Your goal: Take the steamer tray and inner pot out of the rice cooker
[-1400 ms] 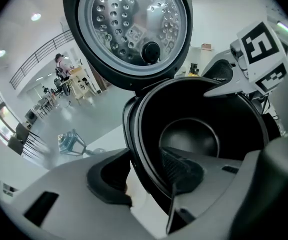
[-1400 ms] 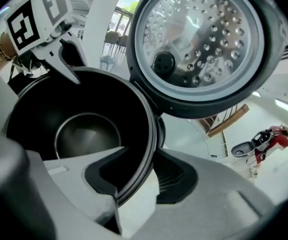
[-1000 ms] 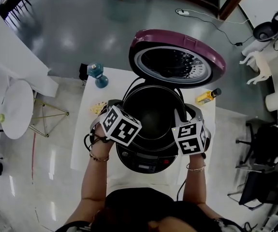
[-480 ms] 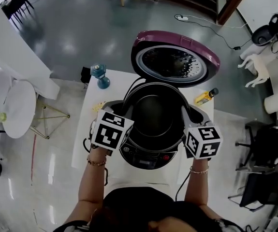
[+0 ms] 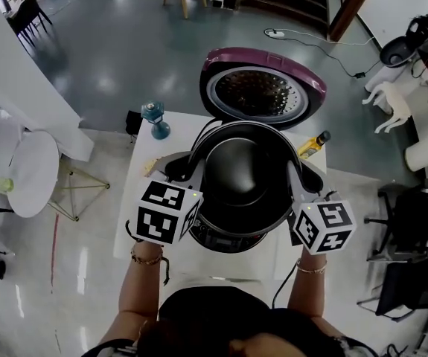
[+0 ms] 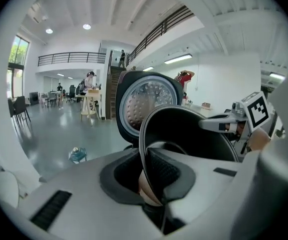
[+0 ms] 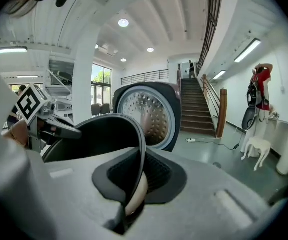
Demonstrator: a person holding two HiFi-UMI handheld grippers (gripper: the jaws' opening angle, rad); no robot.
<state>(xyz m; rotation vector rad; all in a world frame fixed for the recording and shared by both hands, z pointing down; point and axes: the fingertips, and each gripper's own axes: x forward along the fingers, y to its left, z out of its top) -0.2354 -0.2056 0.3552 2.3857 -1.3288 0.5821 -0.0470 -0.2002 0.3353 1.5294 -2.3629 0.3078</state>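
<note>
The black pot (image 5: 240, 173) hangs between the two grippers, clear above the open cooker (image 5: 225, 240) on the white table (image 5: 141, 199); the cooker's purple lid (image 5: 262, 88) stands tipped back behind it. The left gripper (image 5: 195, 171) has just been closing its jaws and is clamped on the pot's thin left rim; in the left gripper view the rim runs edge-on between the ribbed pads (image 6: 168, 168), with the pot's hollow to their right. The right gripper (image 5: 294, 178) has just been closing too and pinches the opposite rim; in the right gripper view its pads (image 7: 156, 173) press the rim, with the pot's hollow to their left.
</note>
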